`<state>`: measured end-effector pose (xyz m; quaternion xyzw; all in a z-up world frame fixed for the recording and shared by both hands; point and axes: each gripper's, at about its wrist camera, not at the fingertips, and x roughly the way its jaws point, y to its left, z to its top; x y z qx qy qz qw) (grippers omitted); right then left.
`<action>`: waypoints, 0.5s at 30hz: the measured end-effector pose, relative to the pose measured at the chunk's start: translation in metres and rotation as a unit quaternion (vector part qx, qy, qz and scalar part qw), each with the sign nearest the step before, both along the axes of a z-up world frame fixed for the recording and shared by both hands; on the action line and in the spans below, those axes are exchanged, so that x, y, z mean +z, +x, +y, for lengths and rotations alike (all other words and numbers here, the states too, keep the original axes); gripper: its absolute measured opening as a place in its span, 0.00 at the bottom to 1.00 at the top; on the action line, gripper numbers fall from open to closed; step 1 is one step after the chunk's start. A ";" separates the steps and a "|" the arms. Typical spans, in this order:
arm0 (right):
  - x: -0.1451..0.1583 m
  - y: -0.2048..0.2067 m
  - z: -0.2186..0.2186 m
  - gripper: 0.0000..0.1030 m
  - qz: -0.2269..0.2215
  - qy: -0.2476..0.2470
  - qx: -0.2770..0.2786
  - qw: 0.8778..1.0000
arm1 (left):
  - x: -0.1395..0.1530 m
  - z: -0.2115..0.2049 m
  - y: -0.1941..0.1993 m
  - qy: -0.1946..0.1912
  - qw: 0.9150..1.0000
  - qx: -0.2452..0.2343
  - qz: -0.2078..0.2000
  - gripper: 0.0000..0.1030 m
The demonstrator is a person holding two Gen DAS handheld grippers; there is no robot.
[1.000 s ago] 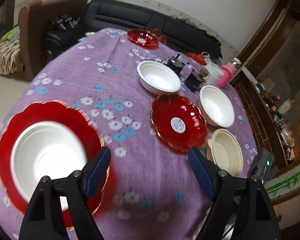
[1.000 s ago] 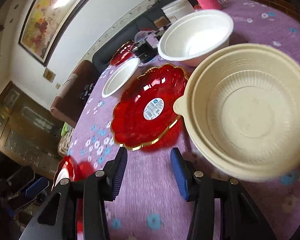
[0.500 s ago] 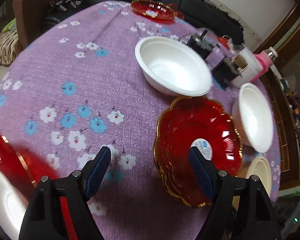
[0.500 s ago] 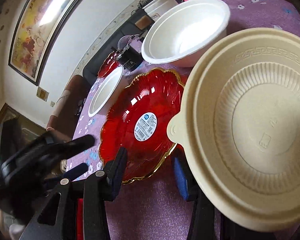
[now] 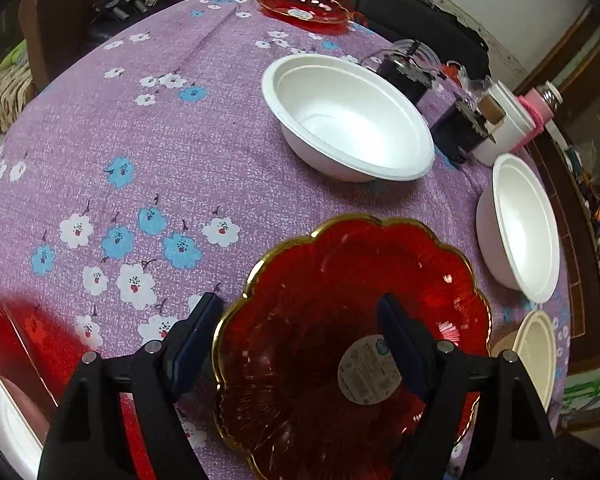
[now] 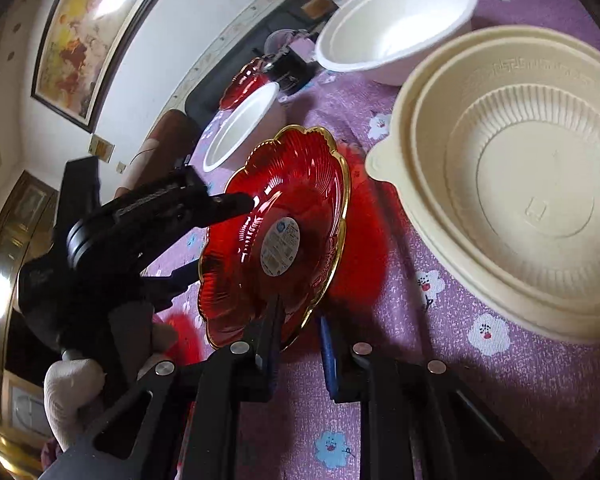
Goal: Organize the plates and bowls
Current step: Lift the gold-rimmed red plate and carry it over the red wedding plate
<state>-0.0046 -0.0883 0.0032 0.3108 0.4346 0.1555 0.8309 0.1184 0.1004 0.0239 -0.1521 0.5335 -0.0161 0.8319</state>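
A red gold-rimmed glass plate (image 5: 340,288) with a round sticker lies on the purple flowered tablecloth. My left gripper (image 5: 300,332) is open and straddles its near-left rim, one finger outside the rim and one over the plate. In the right wrist view the same plate (image 6: 296,184) is tilted, its near rim between the fingers of my right gripper (image 6: 300,340), which stands narrowly open. The left gripper (image 6: 220,216) reaches in from the left there. A cream bowl (image 6: 520,184) sits just right of the plate.
Two white bowls (image 5: 348,120) (image 5: 520,232) stand beyond the plate. Another red plate (image 5: 300,4) lies at the far edge. A red plate holding a white bowl (image 5: 4,360) is at the near left. Dark boxes (image 5: 460,128), a white container and pink bottle stand far right.
My left gripper has moved right from the red plate with the white bowl to the stickered red plate. My right gripper has moved in onto that plate's rim, and the plate now tilts.
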 end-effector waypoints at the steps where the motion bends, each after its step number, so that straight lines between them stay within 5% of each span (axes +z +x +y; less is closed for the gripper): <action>1: 0.000 0.001 0.001 0.23 -0.001 -0.003 0.002 1.000 | 0.000 -0.002 0.001 0.005 1.000 -0.007 0.002 0.76; 8: -0.005 0.001 -0.001 0.27 -0.008 0.001 -0.012 1.000 | 0.001 -0.002 -0.002 0.053 0.999 -0.012 0.001 0.32; 15: -0.004 -0.001 -0.001 0.25 -0.019 0.001 -0.004 1.000 | 0.006 0.013 -0.020 0.028 1.000 0.004 0.000 0.28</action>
